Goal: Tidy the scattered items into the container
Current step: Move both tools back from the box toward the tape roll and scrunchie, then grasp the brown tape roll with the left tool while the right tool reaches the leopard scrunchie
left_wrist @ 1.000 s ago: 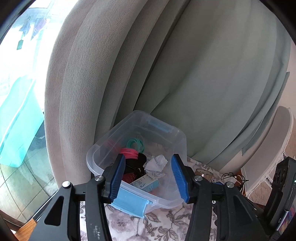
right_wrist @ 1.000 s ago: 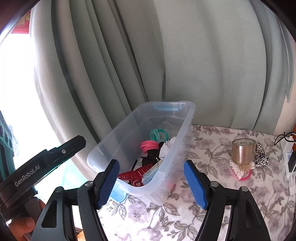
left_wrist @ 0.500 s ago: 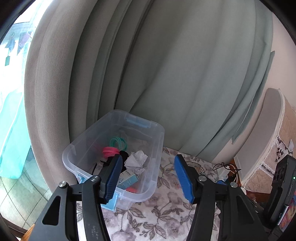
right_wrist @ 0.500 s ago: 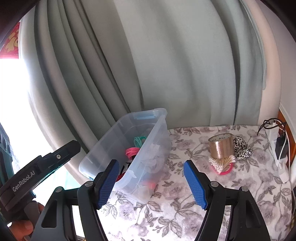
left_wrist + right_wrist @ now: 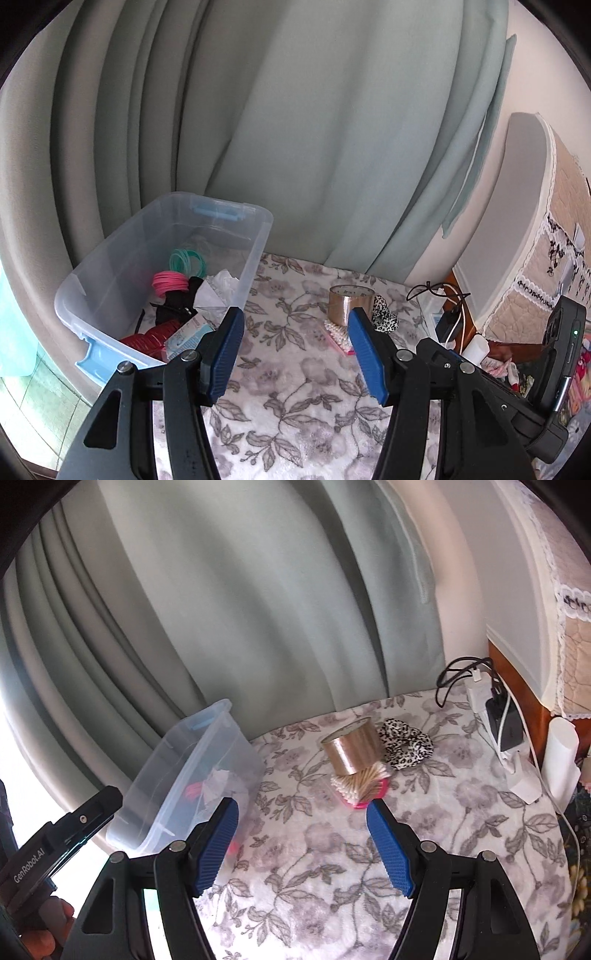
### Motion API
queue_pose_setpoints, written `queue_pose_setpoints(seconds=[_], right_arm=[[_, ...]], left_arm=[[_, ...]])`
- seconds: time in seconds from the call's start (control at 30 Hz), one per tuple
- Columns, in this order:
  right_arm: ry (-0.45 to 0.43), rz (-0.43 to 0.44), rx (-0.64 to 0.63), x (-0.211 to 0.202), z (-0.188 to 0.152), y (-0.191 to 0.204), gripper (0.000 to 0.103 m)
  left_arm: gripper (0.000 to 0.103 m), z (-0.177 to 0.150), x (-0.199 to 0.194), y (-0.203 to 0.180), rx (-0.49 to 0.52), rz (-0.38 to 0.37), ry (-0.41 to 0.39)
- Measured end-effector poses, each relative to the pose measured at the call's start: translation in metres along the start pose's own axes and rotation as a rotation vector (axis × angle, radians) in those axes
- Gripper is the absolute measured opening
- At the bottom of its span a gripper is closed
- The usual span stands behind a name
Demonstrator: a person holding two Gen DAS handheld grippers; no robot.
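Note:
A clear plastic bin (image 5: 110, 258) (image 5: 177, 775) with blue latches stands at the left of a floral cloth. Inside lie teal bands (image 5: 187, 259), pink bands (image 5: 170, 282), crumpled paper (image 5: 221, 286), a red item and a small blue box. Loose on the cloth sit a roll of brown tape (image 5: 352, 751) (image 5: 345, 304), a pink case of cotton swabs (image 5: 364, 784) partly under it, and a leopard scrunchie (image 5: 406, 743) (image 5: 384, 317). My left gripper (image 5: 295, 354) and right gripper (image 5: 301, 843) both hover open and empty over the cloth.
Grey-green curtains (image 5: 295, 129) hang right behind the bin and cloth. A power strip with chargers and cables (image 5: 498, 716) lies at the right edge beside a white bottle (image 5: 561, 760). A hand (image 5: 40, 930) holds the left gripper's handle at lower left.
Both views have swung right, away from the bin. The tape, swabs and scrunchie have come toward the centre. Both grippers stayed open.

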State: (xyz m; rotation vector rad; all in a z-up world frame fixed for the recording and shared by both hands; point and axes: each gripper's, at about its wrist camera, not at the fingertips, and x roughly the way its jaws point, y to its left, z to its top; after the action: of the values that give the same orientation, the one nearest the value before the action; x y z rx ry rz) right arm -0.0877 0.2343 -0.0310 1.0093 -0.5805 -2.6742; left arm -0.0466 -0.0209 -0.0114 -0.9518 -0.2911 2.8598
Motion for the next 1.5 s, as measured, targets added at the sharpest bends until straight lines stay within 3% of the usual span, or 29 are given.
queue_pose_setpoints(seconds=[0.3, 0.63, 0.9, 1.2, 1.5], right_arm=[[0.04, -0.065, 0.073, 0.02, 0.0, -0.05, 0.076], [0.113, -0.099, 0.073, 0.062, -0.002, -0.075, 0.076], [0.152, -0.125, 0.085, 0.095, 0.005, -0.096, 0.076], [0.142, -0.186, 0.051, 0.116, 0.014, -0.113, 0.076], [0.14, -0.19, 0.062, 0.14, 0.019, -0.127, 0.076]], left_arm=[[0.06, -0.011, 0.049, -0.032, 0.06, -0.033, 0.092], [0.06, -0.024, 0.1, -0.052, 0.096, -0.049, 0.181], [0.06, -0.022, 0.135, -0.057, 0.109, -0.06, 0.203], [0.06, -0.014, 0.186, -0.08, 0.122, -0.144, 0.222], [0.06, -0.007, 0.241, -0.087, 0.099, -0.149, 0.248]])
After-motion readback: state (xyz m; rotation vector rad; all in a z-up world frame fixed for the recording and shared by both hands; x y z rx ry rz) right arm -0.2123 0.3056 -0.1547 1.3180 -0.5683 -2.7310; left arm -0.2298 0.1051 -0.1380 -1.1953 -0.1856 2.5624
